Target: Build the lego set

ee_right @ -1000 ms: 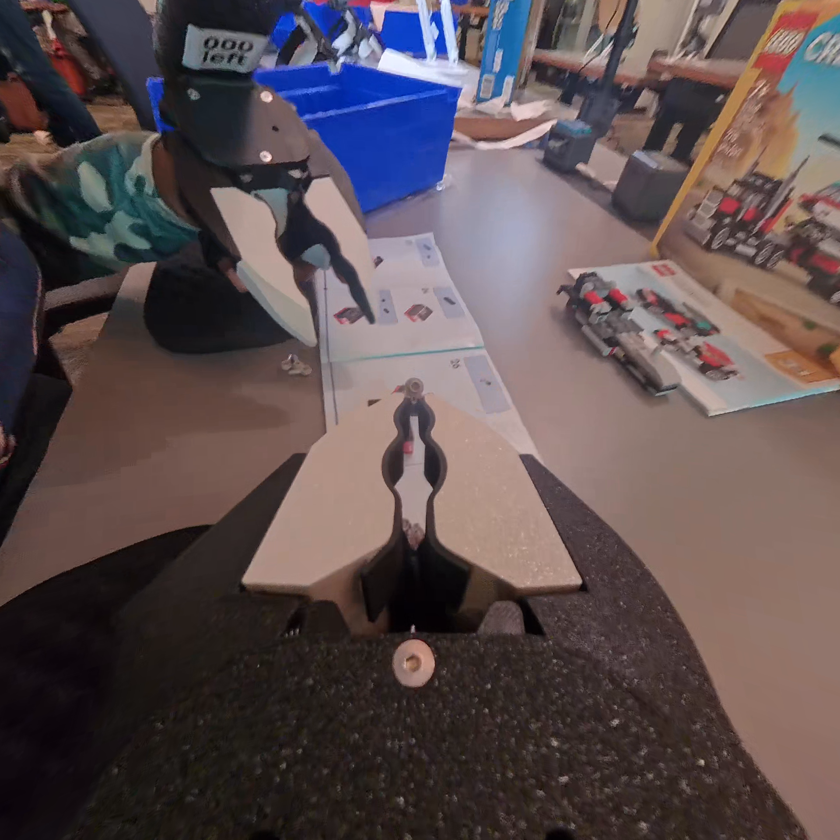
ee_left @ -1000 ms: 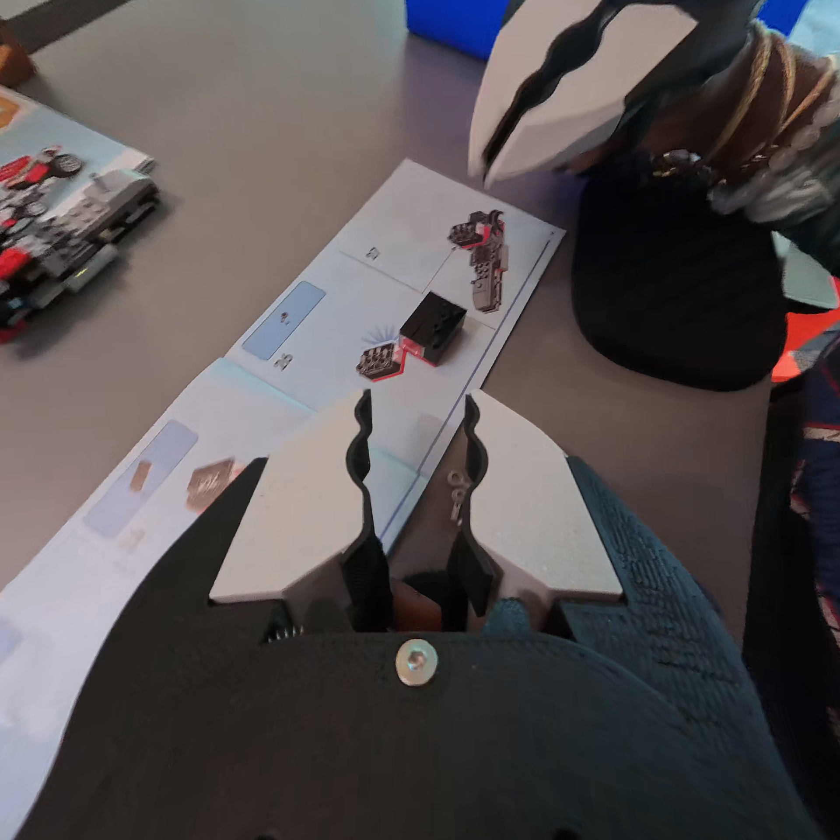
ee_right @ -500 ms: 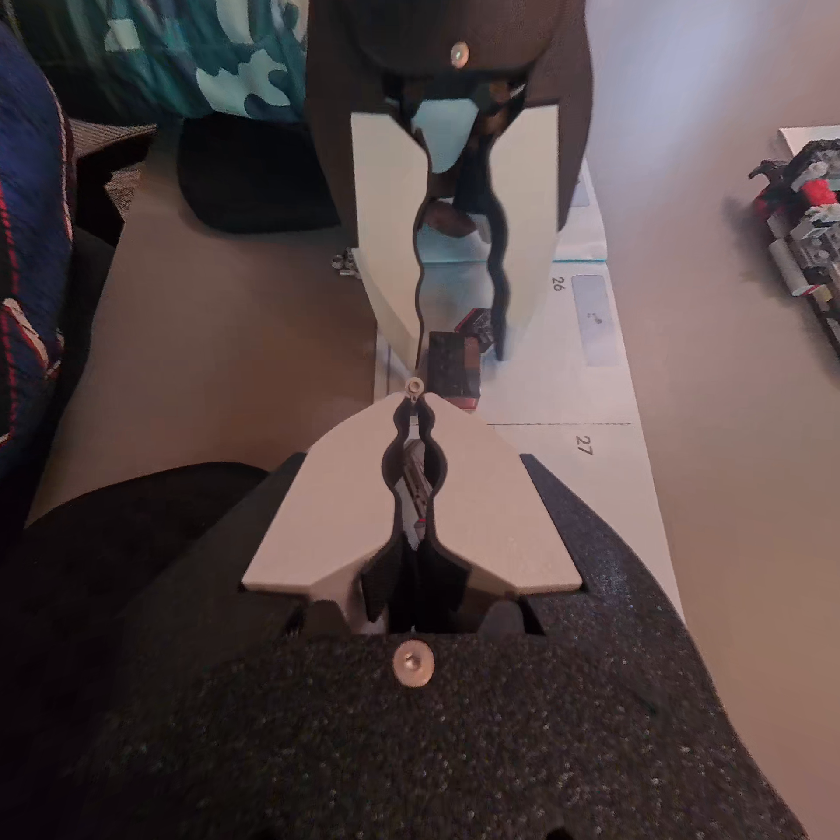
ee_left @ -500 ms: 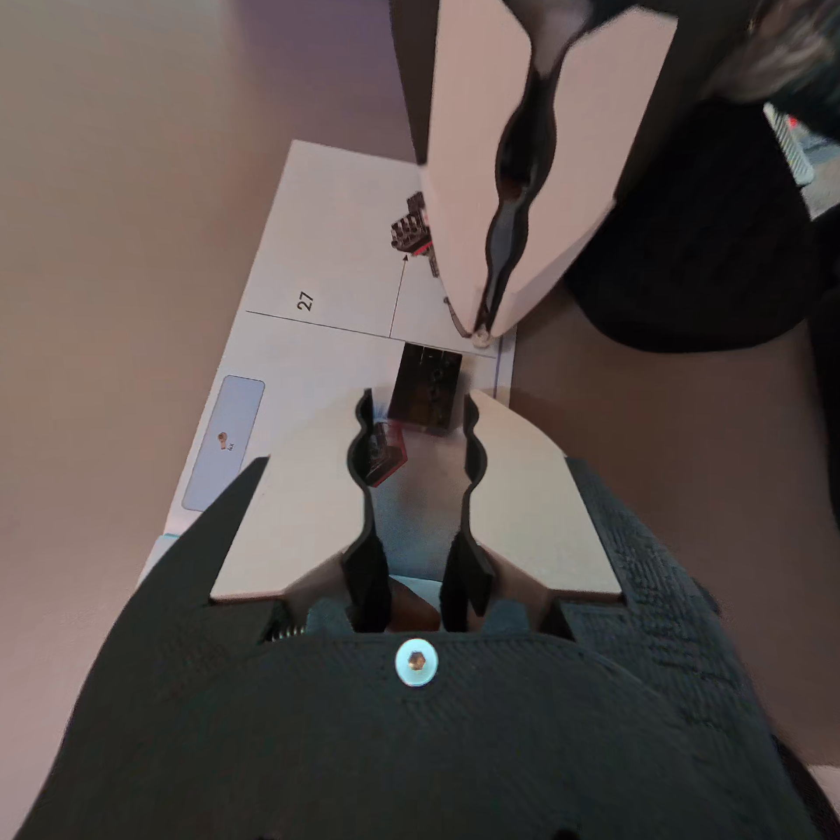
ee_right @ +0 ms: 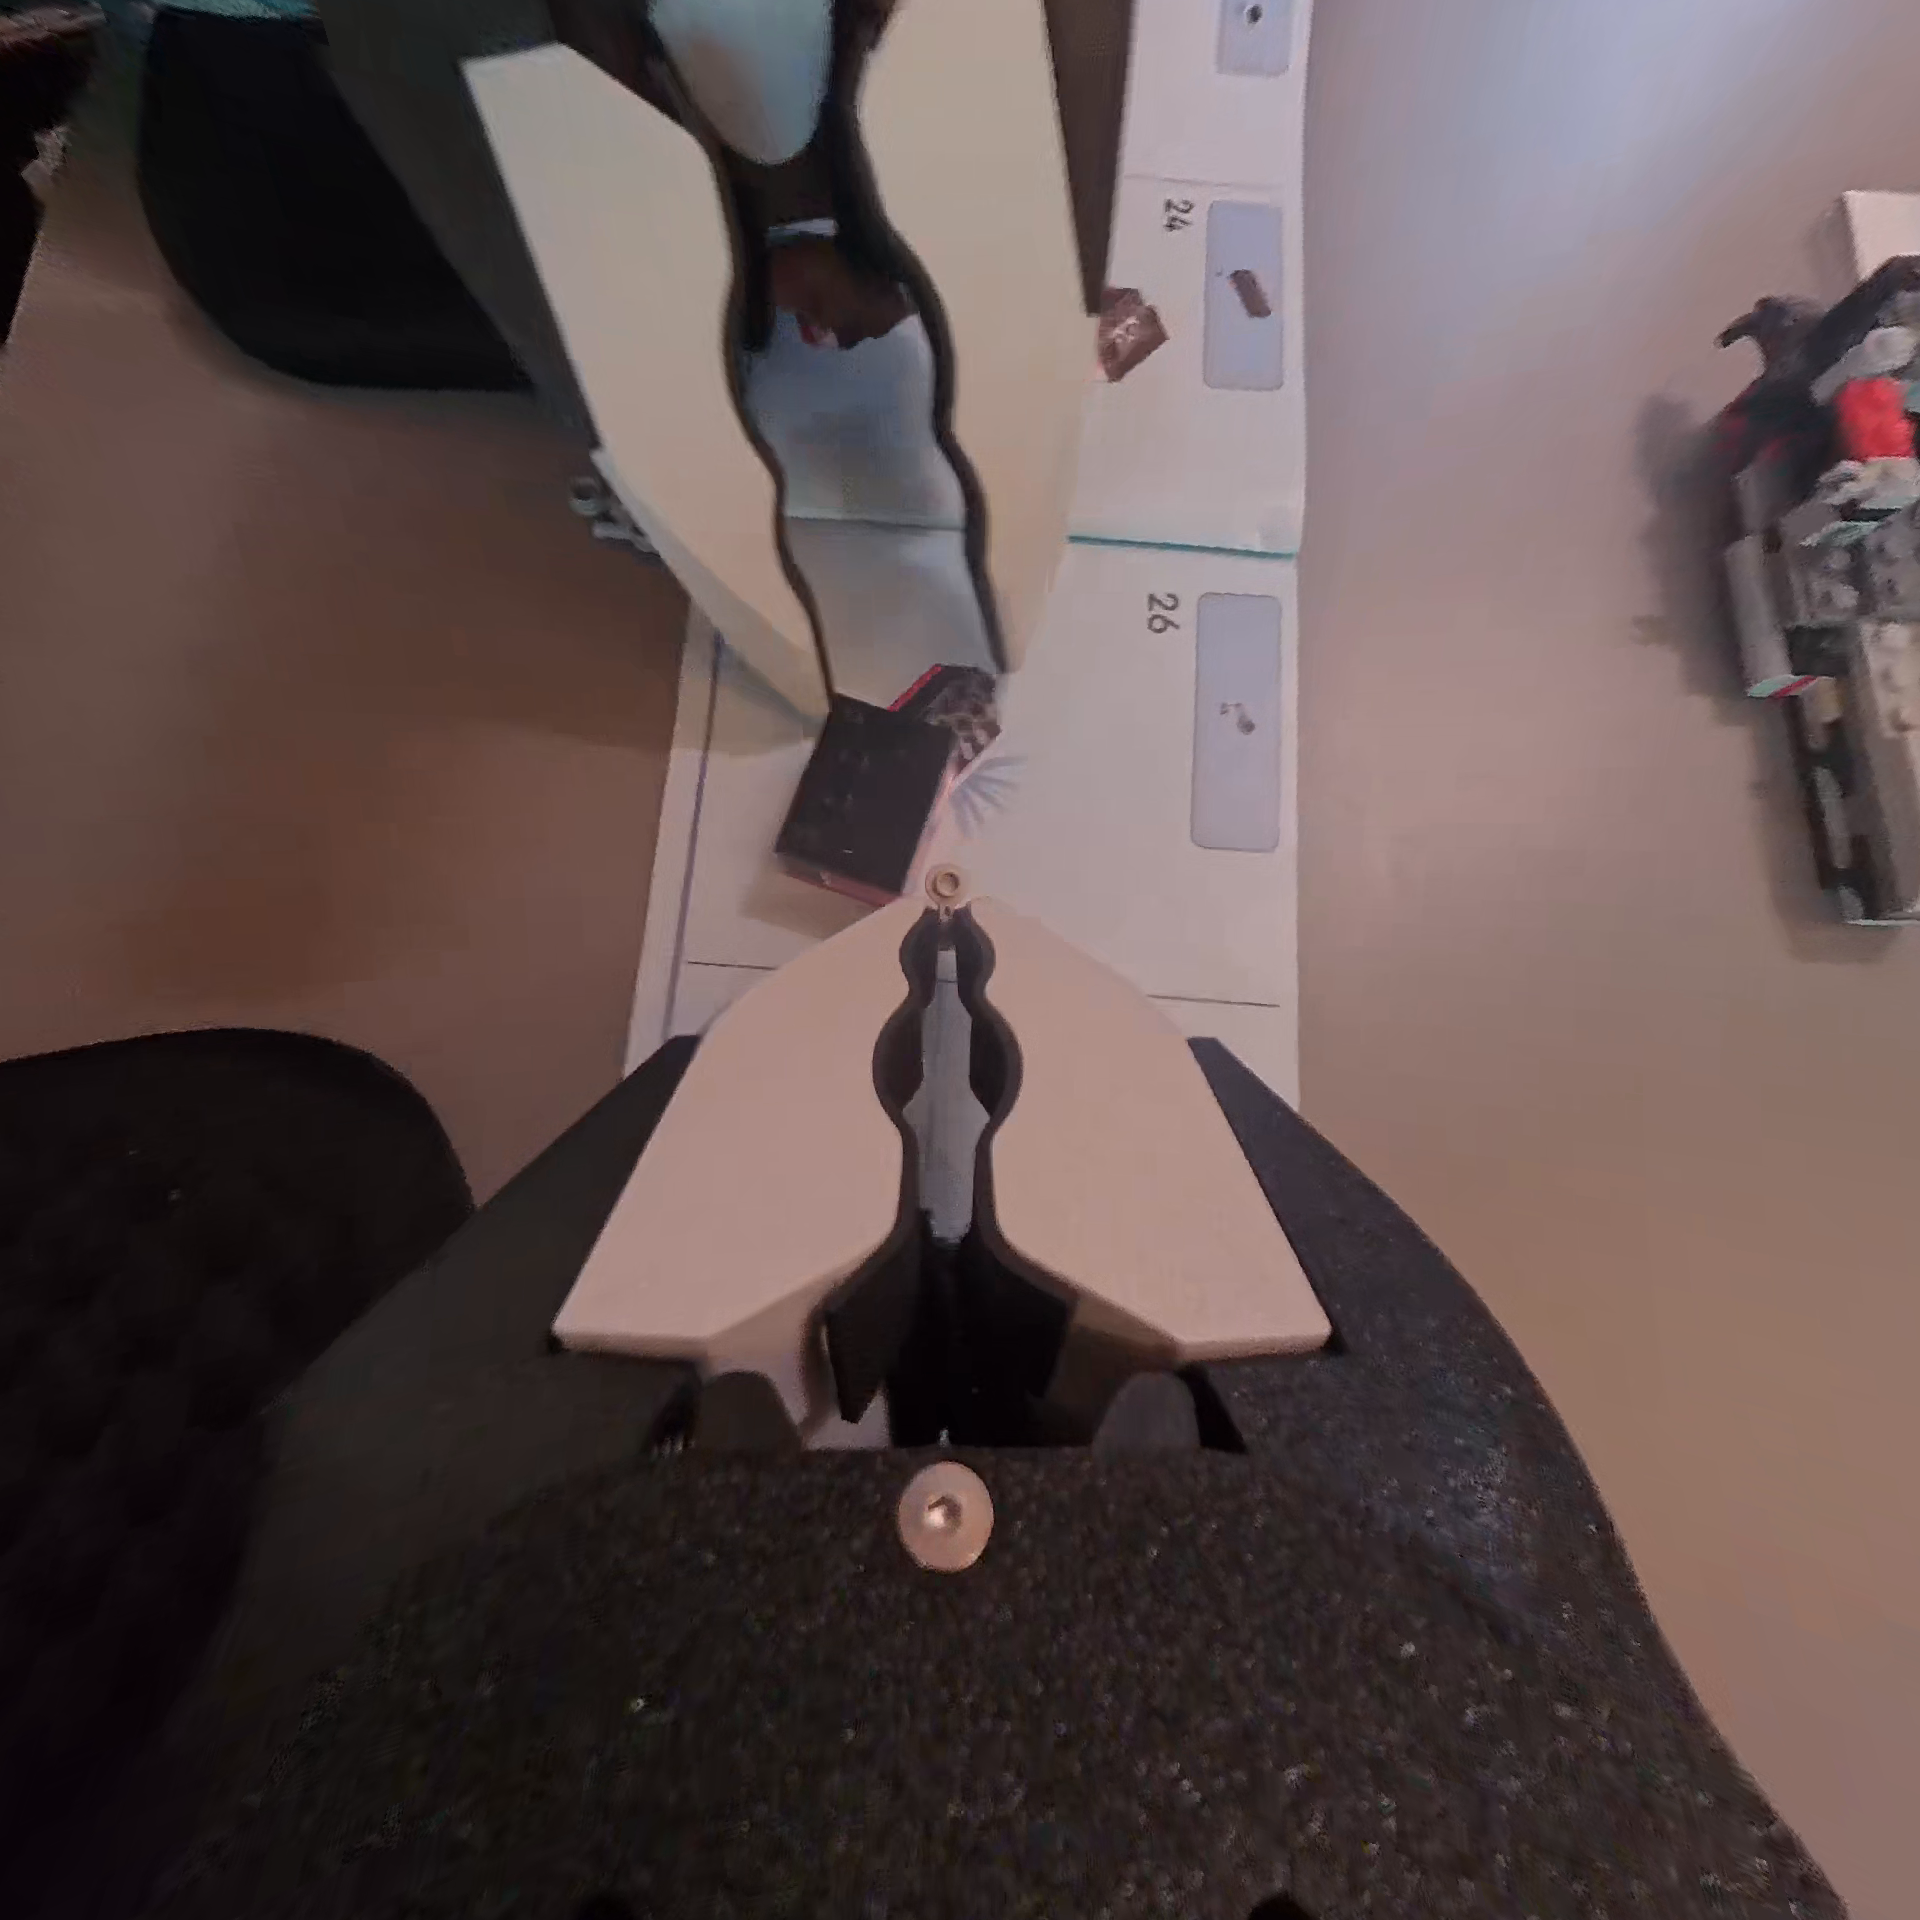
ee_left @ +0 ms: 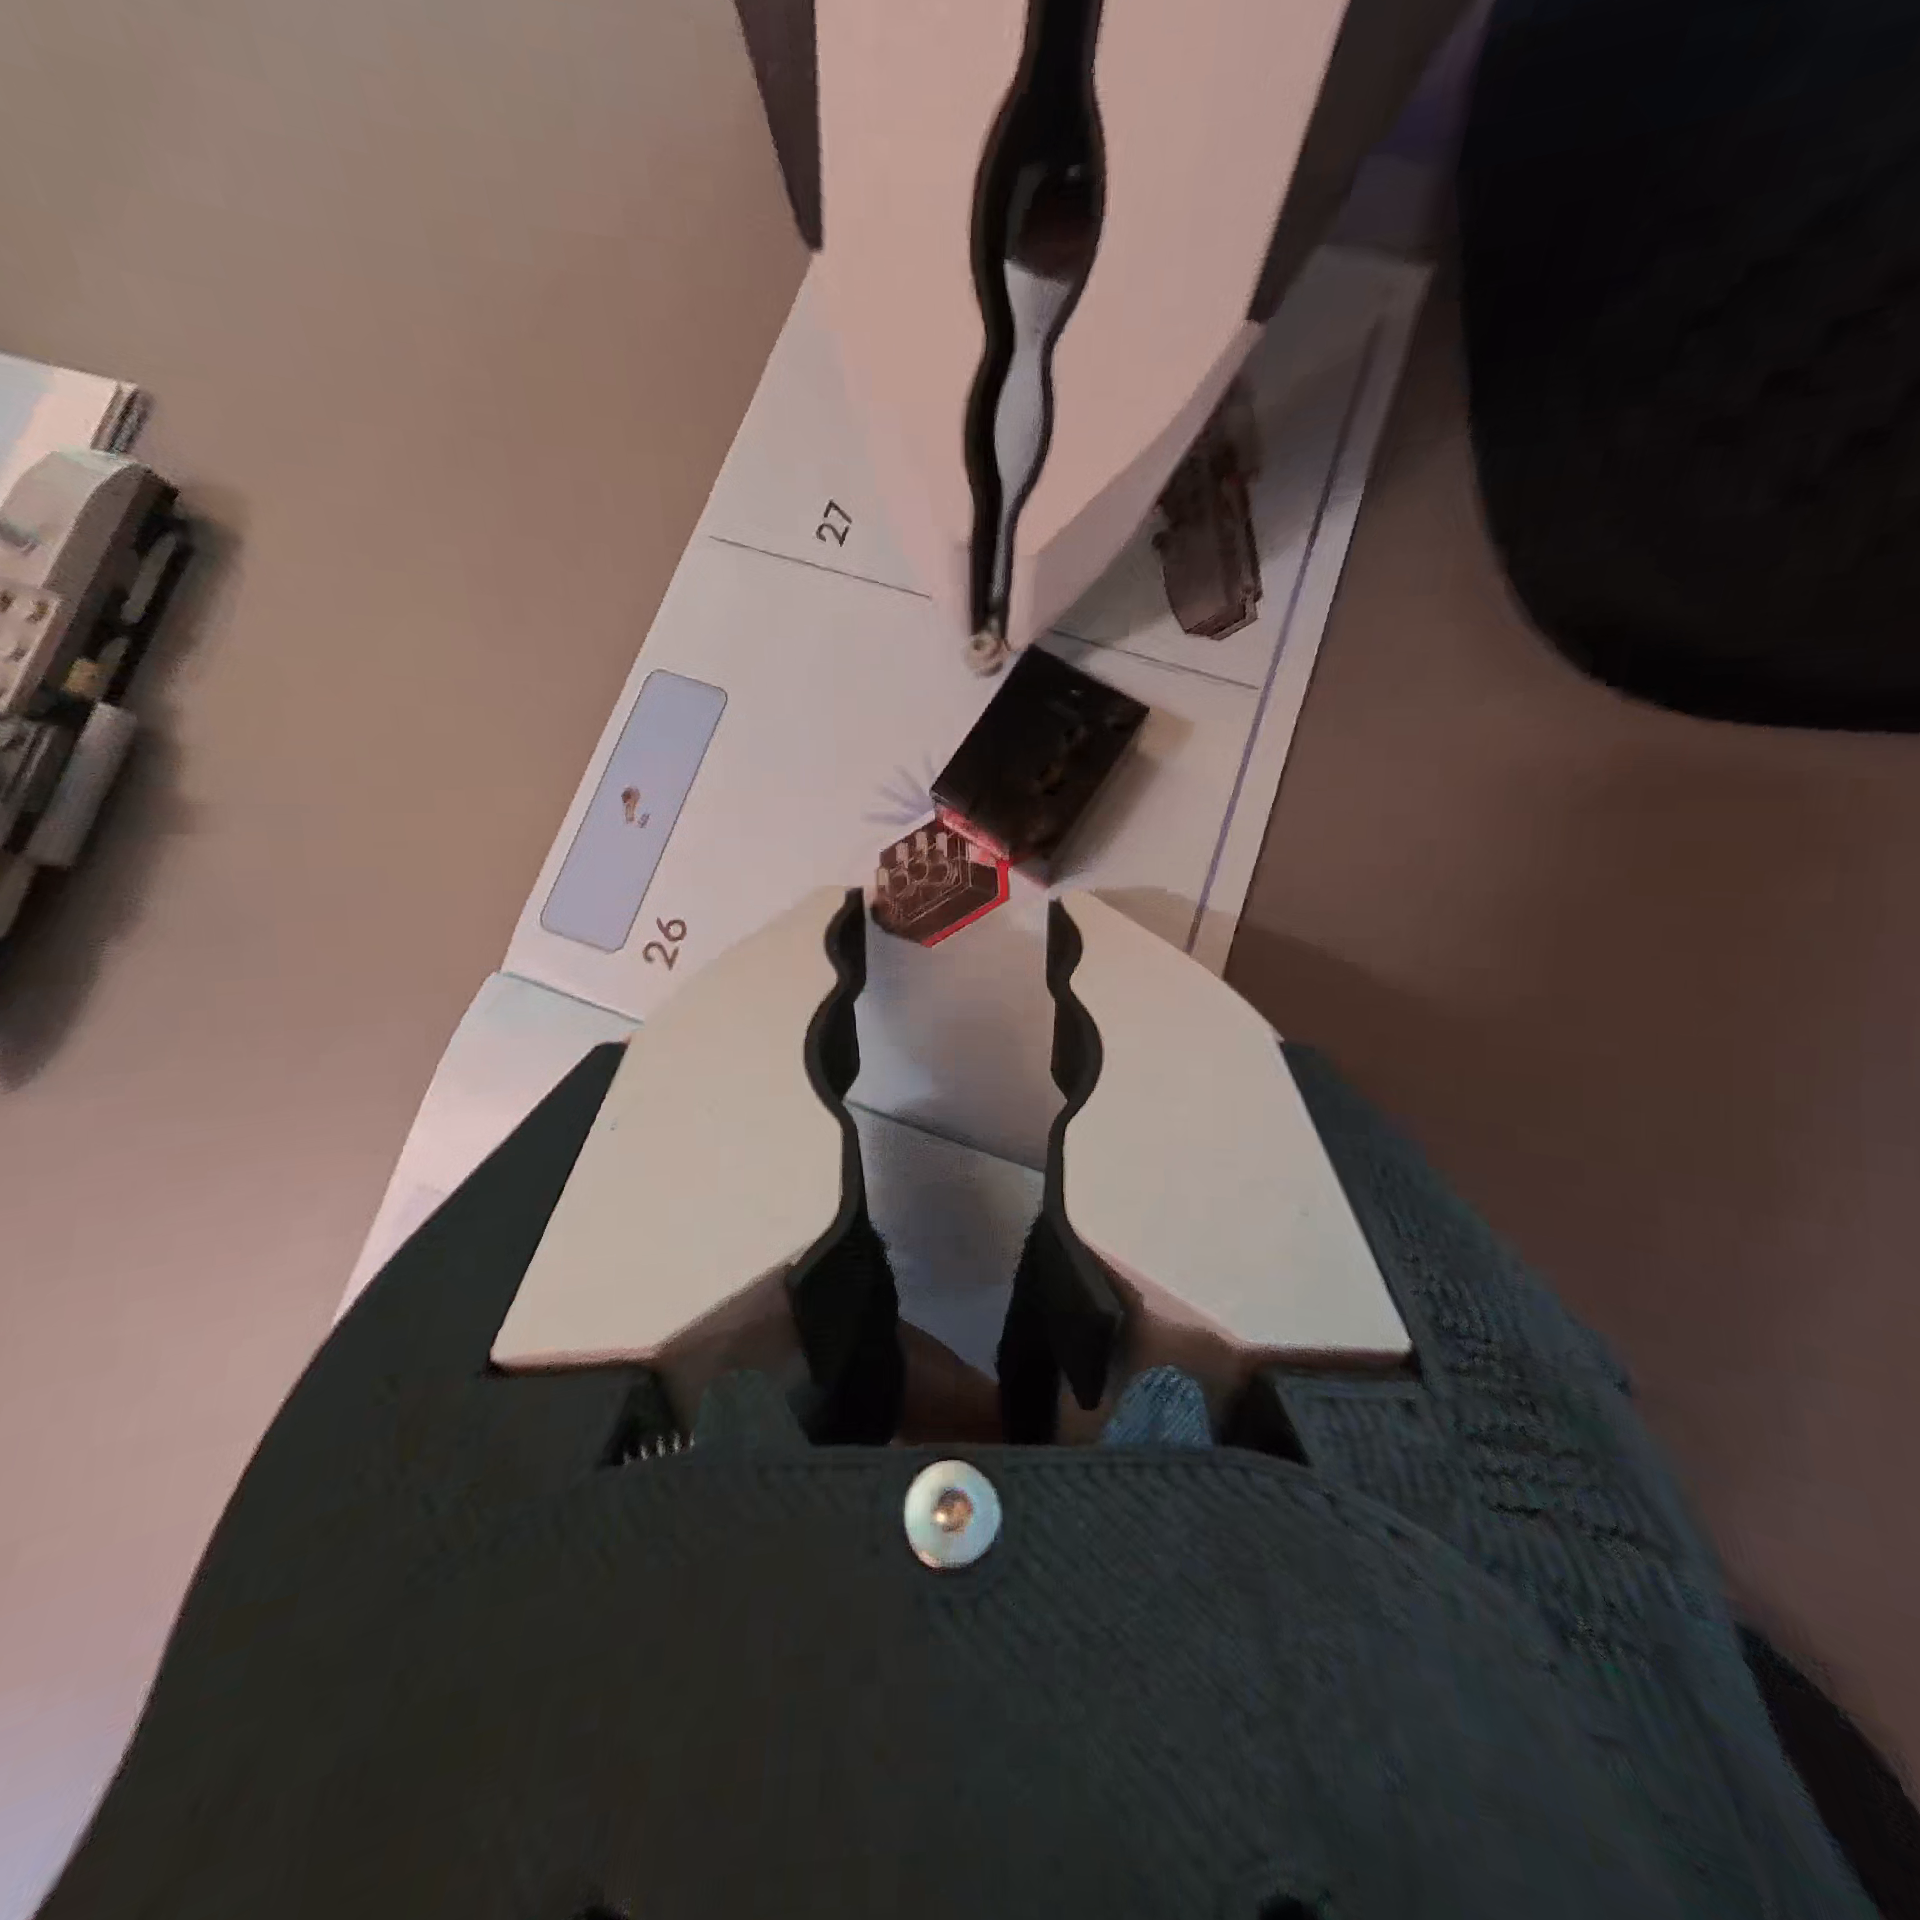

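Grey ring piece (ee_right: 947,884) pinched in right hand-held gripper (ee_right: 948,906) (tips together), left hand-held gripper (ee_left: 954,906) apart, empty.

We are seeing the tabletop (ee_left: 416,416) carrying a booklet (ee_left: 665,831), a model (ee_right: 1829,582) and a black pad (ee_left: 1714,312).

One black block (ee_left: 1039,774) ahead of my open left jaws, one small ring piece (ee_right: 947,884) pinched at my right jaws' tip, one instruction booklet (ee_left: 748,644) beneath, one built model (ee_right: 1839,623) off to their side

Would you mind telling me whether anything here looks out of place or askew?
Only mildly: the black brick lies askew on the open instruction booklet, covering part of a printed diagram. Nothing looks spilled or damaged.
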### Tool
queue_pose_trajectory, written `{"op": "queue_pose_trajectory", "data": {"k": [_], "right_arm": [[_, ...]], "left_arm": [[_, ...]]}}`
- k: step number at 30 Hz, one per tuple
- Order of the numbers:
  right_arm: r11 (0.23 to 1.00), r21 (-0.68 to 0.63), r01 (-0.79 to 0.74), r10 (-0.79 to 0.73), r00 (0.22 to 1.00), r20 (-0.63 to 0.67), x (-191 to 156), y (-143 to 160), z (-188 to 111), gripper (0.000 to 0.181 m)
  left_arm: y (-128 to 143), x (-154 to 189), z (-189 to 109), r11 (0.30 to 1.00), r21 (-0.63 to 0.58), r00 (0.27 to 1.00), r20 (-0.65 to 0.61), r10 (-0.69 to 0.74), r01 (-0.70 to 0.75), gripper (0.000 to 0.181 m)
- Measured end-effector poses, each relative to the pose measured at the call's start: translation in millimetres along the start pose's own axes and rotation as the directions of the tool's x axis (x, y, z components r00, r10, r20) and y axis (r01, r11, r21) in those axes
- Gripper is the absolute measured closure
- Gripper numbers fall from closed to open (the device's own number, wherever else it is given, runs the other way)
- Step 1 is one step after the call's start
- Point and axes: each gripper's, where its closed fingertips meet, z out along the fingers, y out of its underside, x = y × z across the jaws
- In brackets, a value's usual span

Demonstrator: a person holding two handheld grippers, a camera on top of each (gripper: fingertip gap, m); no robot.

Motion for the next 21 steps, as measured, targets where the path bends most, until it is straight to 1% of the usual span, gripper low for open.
{"op": "queue_pose_trajectory", "data": {"k": [3,7,11,13,17,21], "right_arm": [[1.0,-0.008,-0.025,0.025,0.999,0.031,-12.8,-1.0,0.7,0.178],[0.999,0.016,-0.045,0.044,0.996,0.076,-34.5,-5.6,0.1,0.178],[0.999,0.031,-0.041,0.04,0.999,0.025,-25.3,-8.9,-5.6,0.178],[0.999,0.036,-0.01,0.01,1.0,0.011,-21.5,-15.4,-6.0,0.178],[0.997,-0.012,0.071,-0.071,0.997,0.027,-18.1,-24.9,-1.0,0.178],[0.99,-0.075,0.117,-0.113,0.992,0.059,-15.0,-27.3,7.1,0.178]], "left_arm": [[-4.5,-6.1,0.2,0.999,0.019,1.0,0.016,-0.026,0.026,0.15],[-1.3,-11.3,-12.1,0.998,0.032,0.997,0.048,-0.052,0.051,0.151],[5.1,-5.1,-28.8,0.992,0.06,0.993,0.036,-0.115,0.113,0.155],[4.8,-0.6,-32.0,0.988,0.078,0.991,0.026,-0.134,0.132,0.157],[-0.3,2.5,-32.8,0.985,0.101,0.989,0.036,-0.144,0.14,0.158],[-2.0,4.3,-28.2,0.982,0.101,0.987,0.009,-0.161,0.159,0.158]]}}
